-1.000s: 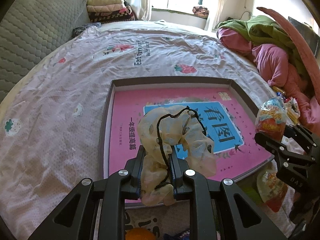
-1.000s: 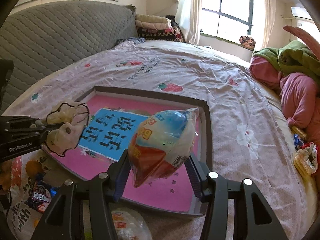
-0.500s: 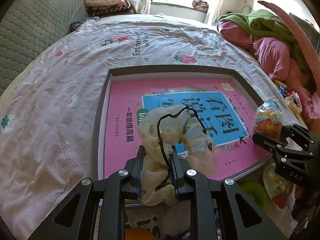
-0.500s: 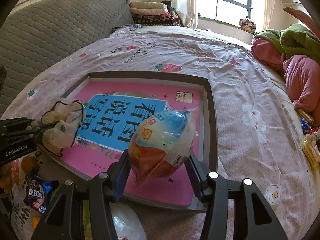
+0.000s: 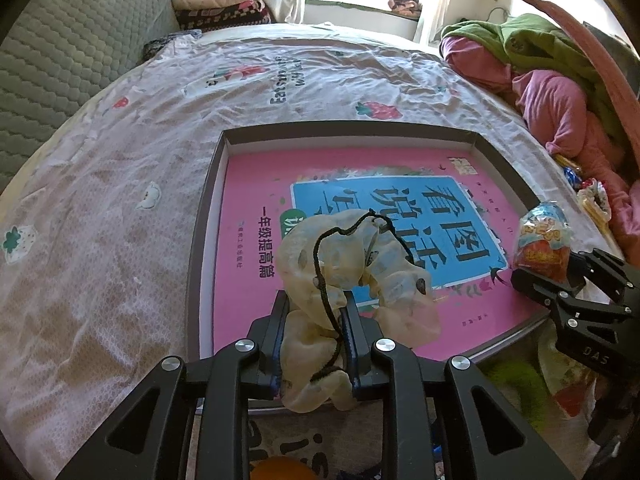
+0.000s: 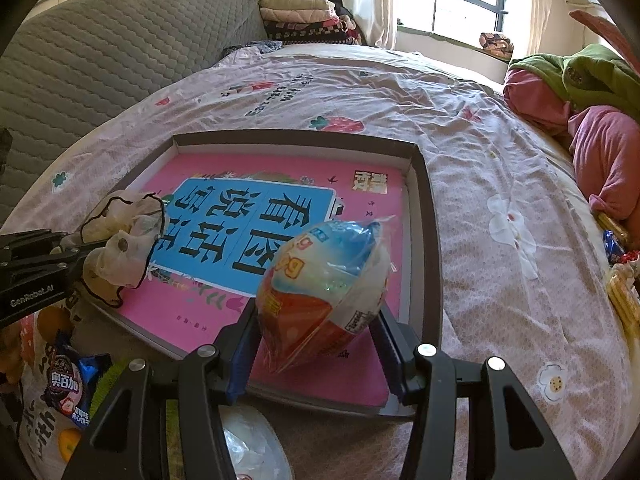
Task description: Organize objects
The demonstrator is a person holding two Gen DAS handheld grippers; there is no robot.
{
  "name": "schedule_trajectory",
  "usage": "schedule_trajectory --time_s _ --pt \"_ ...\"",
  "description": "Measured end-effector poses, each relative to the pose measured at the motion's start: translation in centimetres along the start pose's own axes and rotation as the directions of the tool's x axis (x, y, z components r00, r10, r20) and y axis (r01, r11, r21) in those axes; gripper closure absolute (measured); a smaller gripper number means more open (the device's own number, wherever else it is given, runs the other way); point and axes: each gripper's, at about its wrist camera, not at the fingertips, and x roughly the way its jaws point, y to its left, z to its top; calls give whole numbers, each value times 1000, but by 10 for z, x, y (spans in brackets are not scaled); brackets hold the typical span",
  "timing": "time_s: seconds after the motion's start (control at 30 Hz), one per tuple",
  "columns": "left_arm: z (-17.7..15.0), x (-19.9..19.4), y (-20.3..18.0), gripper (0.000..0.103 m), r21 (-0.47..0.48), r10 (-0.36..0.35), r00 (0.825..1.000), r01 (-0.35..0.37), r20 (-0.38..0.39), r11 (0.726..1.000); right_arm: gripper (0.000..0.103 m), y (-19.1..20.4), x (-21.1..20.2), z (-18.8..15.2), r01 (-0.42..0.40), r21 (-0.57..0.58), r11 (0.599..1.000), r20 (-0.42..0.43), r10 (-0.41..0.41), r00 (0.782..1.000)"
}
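Note:
My left gripper holds a cream sheer scrunchie with a black cord over the near left corner of a grey tray. Its jaws are opening slightly, but the pads still touch the fabric. A pink book with a blue title panel lies flat in the tray. My right gripper is shut on an egg-shaped snack in a blue, white and red wrapper, above the tray's near right corner. The right wrist view shows the left gripper and scrunchie at the left.
The tray rests on a pale floral bedsheet. Snack packets and an orange lie on the near side of it, more snacks at the right. Pink and green clothes are piled right; a grey headboard stands left.
Both views have tipped slightly downward, so the tray sits higher and larger in frame. The scrunchie and the egg snack stay between their jaws.

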Motion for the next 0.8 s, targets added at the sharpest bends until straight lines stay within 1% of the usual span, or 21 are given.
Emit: schedule_trajectory --time_s 0.6,0.67,0.8 --pt "0 6 5 70 -8 31 999 -31 -18 999 49 0 0 -1 -6 9 1000 -11 6 1000" --pt "0 7 5 68 -9 33 999 -33 -22 999 49 0 1 -1 -7 8 1000 -13 7 1000" --pt "1 9 6 61 -15 32 999 -33 -32 999 49 0 1 -1 -11 9 1000 -13 11 1000"
